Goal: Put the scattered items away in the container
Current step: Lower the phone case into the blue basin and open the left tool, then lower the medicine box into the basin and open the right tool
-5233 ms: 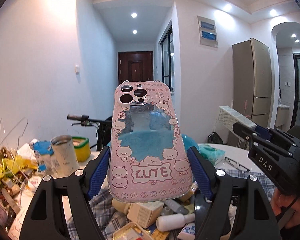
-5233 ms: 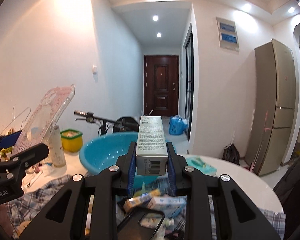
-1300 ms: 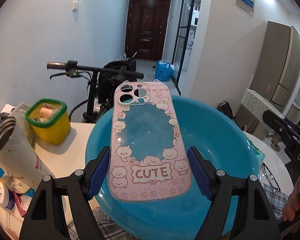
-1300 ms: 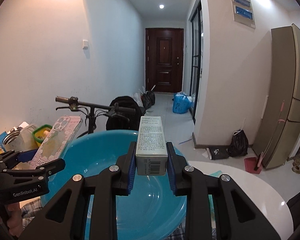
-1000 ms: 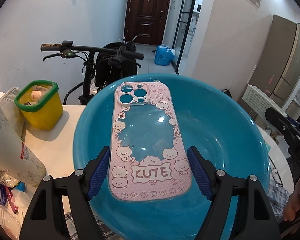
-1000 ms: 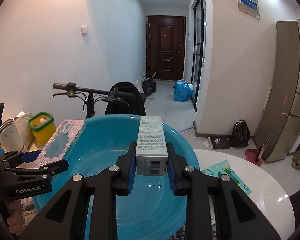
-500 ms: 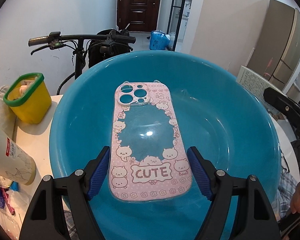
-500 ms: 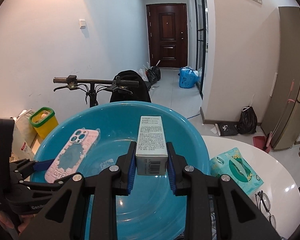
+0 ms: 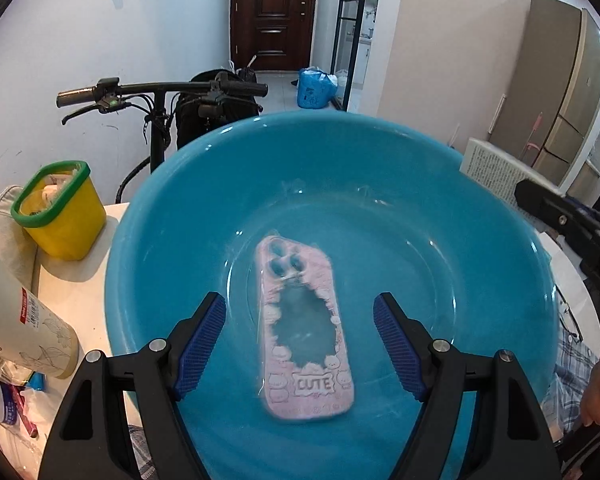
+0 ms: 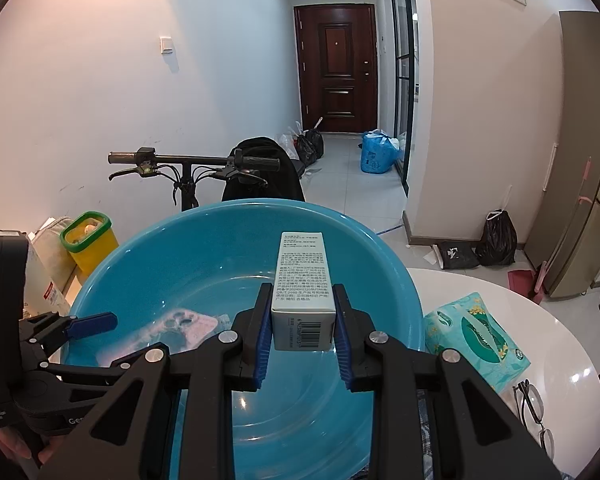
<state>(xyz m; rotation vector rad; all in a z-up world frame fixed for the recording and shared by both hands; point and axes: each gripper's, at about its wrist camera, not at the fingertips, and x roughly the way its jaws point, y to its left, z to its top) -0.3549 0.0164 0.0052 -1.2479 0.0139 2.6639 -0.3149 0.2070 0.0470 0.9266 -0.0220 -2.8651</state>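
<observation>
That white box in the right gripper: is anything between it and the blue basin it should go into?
Nothing visible. The white box hangs over the open blue basin; the pink phone case inside lies off to the left.

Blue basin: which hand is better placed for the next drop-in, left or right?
Right. The right gripper is shut on the white box directly above the blue basin, so it likely only needs to release. The left gripper is open and empty; the pink phone case is already in the basin.
</observation>
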